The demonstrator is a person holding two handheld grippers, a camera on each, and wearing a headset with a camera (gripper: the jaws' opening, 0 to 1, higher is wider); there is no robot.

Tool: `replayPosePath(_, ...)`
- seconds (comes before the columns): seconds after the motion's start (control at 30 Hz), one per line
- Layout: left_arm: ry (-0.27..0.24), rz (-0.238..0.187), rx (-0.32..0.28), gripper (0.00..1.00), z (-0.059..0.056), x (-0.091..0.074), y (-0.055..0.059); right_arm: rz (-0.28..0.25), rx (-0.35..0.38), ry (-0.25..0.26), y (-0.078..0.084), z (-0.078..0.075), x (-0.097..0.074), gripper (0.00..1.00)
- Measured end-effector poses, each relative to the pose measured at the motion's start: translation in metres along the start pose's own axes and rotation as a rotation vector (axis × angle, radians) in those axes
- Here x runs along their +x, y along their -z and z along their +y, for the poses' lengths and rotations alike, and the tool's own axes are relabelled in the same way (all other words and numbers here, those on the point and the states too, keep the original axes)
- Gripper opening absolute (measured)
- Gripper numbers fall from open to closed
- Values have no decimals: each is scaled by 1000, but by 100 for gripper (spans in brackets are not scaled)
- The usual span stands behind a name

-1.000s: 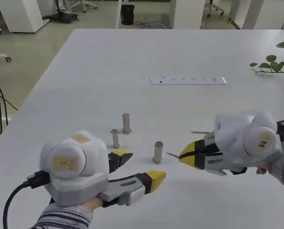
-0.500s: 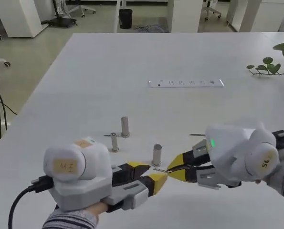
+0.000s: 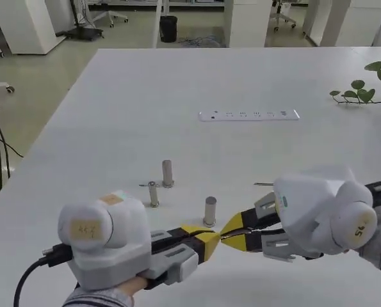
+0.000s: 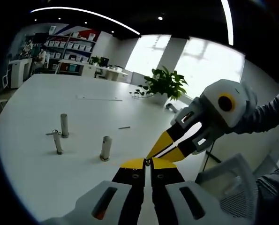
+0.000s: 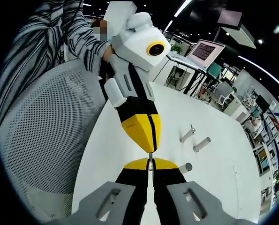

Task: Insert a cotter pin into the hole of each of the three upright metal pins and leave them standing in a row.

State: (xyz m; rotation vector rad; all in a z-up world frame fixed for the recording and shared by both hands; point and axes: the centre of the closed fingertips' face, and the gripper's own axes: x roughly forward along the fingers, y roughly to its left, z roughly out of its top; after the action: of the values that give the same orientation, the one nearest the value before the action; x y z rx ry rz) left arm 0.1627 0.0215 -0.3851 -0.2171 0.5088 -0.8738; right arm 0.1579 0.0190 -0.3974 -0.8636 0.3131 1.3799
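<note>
A cotter pin (image 5: 150, 157) was held just above the bench (image 3: 177, 96), at the near edge of the scene, between the tips of the two grippers, which were brought together point to point. The jaws of the right gripper (image 3: 230, 235) were pressed together on one end of the cotter pin. The jaws of the left gripper (image 3: 210, 238) were also pressed together, and their tips were met by the other end of it. Whether that end was really gripped there could not be told.

Just beyond the tips, the near metal pin (image 3: 210, 211) was seen upright on the bench, with nothing seen through it. To the left and a little farther away, the left metal pin (image 3: 153, 194) was seen upright as well, with a thin crosswise pin (image 3: 145, 185) passed through its top. The far metal pin (image 3: 168, 173) was placed just behind it, also upright. A loose cotter pin (image 3: 264, 184) was seen lying flat on the bench, to the right of the three pins and apart from them.

Much farther away, a white power strip (image 3: 249, 116) was seen across the middle of the bench, and a leafy plant (image 3: 369, 89) was seen at the far right edge.
</note>
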Motion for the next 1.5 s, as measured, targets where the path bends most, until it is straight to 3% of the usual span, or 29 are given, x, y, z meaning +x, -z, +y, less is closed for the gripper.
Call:
replayPosePath(0.1,3,-3,19,0,-1,0,0,2,-5,5,0,0,0,0)
replayPosePath(0.4,22,27,201,0,-7,-1,1,21,26,-1,4,1,-1,0)
replayPosePath(0.67,89,47,336,0,-16,-3,2,36,57,-26,11,5,-1,4)
replayPosePath(0.97,149,61,392,0,-22,-5,2,24,69,-69,9,14,-1,0)
replayPosePath(1.17,140,68,374,0,-18,-6,4,26,49,-71,9,13,-1,0)
replayPosePath(1.23,103,60,392,1,-13,-5,2,43,19,-61,10,11,-1,0)
replayPosePath(1.3,100,65,400,2,-13,-4,3,47,7,-55,11,10,-1,0)
replayPosePath(1.4,41,76,410,8,-2,0,3,79,6,-30,19,4,0,0)
replayPosePath(1.5,6,49,396,14,3,2,-1,119,20,5,29,-4,0,0)
